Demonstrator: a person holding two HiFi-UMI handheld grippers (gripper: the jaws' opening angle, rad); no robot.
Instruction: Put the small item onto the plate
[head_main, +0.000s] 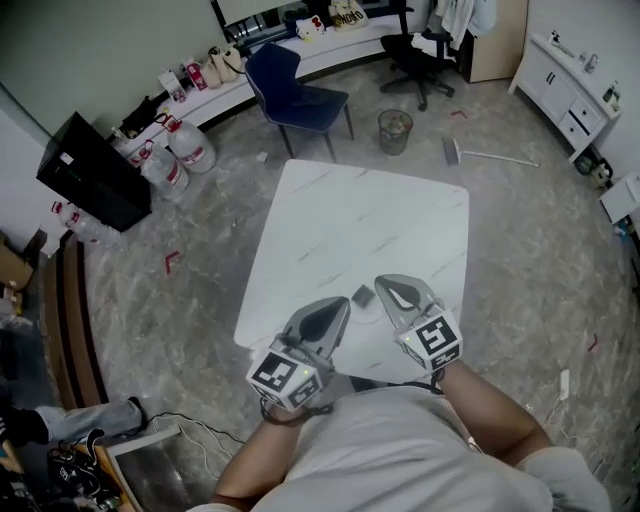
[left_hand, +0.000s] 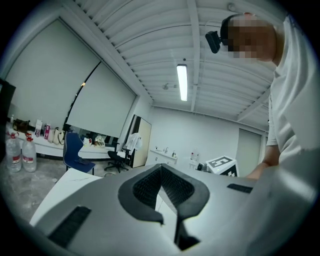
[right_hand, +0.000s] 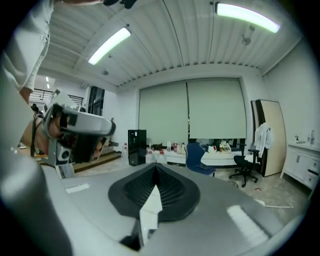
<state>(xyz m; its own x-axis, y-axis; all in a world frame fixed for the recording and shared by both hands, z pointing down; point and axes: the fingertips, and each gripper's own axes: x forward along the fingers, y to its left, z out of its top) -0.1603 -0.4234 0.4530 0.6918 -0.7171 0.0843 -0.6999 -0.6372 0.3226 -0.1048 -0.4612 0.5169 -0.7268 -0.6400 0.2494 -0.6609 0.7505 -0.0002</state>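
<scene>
Small item (head_main: 362, 296) — flat grey piece, lying on the white marble table (head_main: 350, 210) near its close edge, between the two gripper tips and touching neither. Outline roughly square, set cornerwise to the table edges; too small to name a long axis or a heading. Left gripper (head_main: 343, 304): jaws pressed together, nothing between them, held above the table. Right gripper (head_main: 384, 284): jaws likewise closed, nothing gripped. Beyond the table — blue chair (head_main: 295, 85), waste bin (head_main: 395, 130)
</scene>
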